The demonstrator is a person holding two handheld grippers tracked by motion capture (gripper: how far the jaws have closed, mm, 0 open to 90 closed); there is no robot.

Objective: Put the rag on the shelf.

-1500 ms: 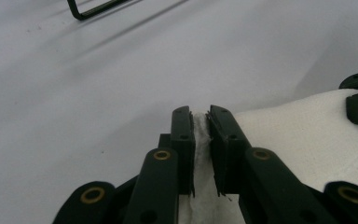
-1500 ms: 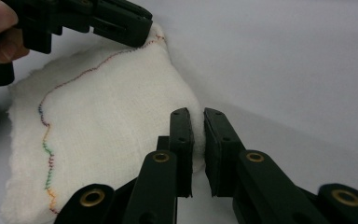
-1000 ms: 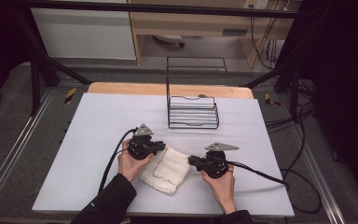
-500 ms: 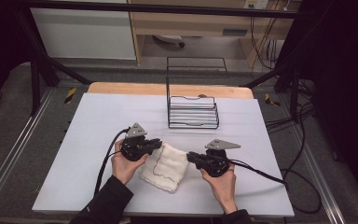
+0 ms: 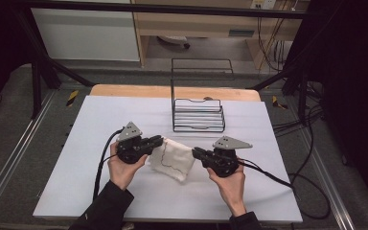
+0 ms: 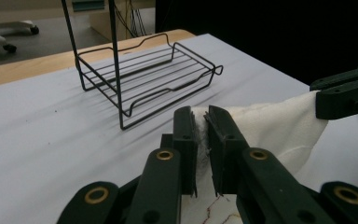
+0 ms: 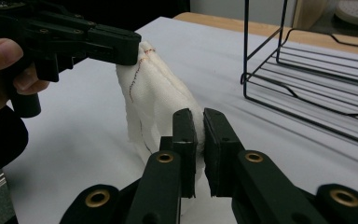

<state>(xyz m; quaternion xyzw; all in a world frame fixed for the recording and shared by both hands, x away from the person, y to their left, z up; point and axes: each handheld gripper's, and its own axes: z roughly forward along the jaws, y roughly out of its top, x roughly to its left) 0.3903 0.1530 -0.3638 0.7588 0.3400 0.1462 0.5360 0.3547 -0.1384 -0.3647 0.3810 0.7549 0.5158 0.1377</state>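
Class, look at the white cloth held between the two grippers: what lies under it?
Under the white cloth lies the pale table cover; nothing else shows beneath. The left gripper and right gripper each pinch an end. The patch directly below the hanging folds is covered.

Both hands are gripping their tools low over the table: the left gripper (image 5: 159, 140) and right gripper (image 5: 196, 152) are pointing toward each other, jaws nearly closed.

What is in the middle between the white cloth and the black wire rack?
Nothing. In the high view, only bare white table lies between the white cloth and the wire rack. The left gripper view shows the same bare stretch.
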